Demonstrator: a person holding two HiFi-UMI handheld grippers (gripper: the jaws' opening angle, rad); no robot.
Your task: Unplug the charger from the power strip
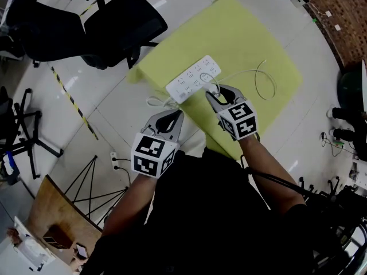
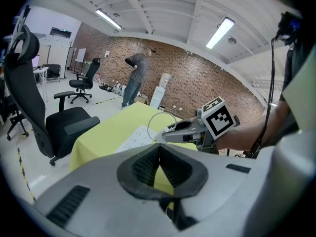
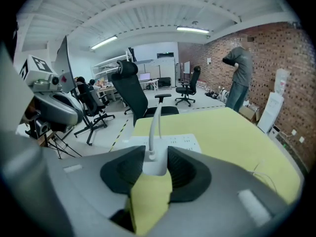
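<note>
Matt cloth table cover (image 1: pixel 252 33), smooth plastic power strip (image 1: pixel 193 79), smooth plastic charger (image 3: pixel 155 164)

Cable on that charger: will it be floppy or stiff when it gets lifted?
Probably floppy: the cable curls in loose loops on the table. It will likely dangle behind the charger gripped in the right tool. It looks thin, so probably light too.

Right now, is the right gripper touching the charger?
Touching. In the right gripper view, the white charger sits clamped between both pads of the right gripper, with its cable rising out of the top.
</note>
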